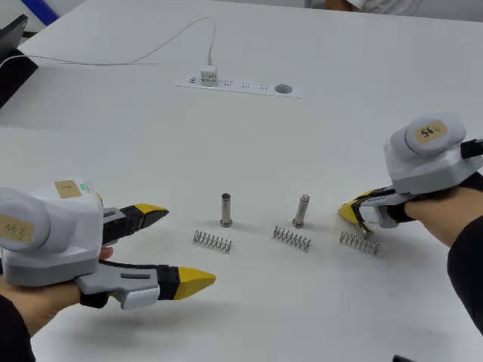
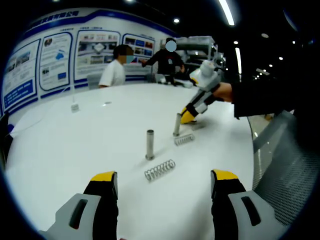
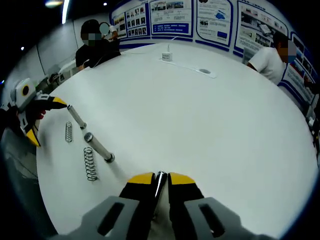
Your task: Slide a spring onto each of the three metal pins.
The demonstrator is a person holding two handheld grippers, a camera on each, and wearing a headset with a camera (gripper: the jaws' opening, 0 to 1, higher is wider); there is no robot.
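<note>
White worktop (image 1: 317, 158): upright pin (image 1: 226, 210) & 2nd pin (image 1: 301, 210) stood ahead of my left gripper (image 1: 189, 246), spread & empty. My right gripper (image 1: 353, 214) pinched the 3rd pin (image 3: 159, 186), nearest spring (image 1: 359, 242) just beside its tips. No spring on yet, I judged; next: grab a spring, line it w/ a pin end.

Silver pins (image 1: 226, 209) and springs (image 1: 212, 240), white table (image 1: 317, 158) (left tongs (image 1: 189, 246), right tongs (image 3: 160, 178): yellow-tipped black).

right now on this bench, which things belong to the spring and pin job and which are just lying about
Job: left pin, middle pin, third pin clamped in the right gripper, left spring, middle spring, right spring.

Lying about: power strip, white plug and cable at the far side.
</note>
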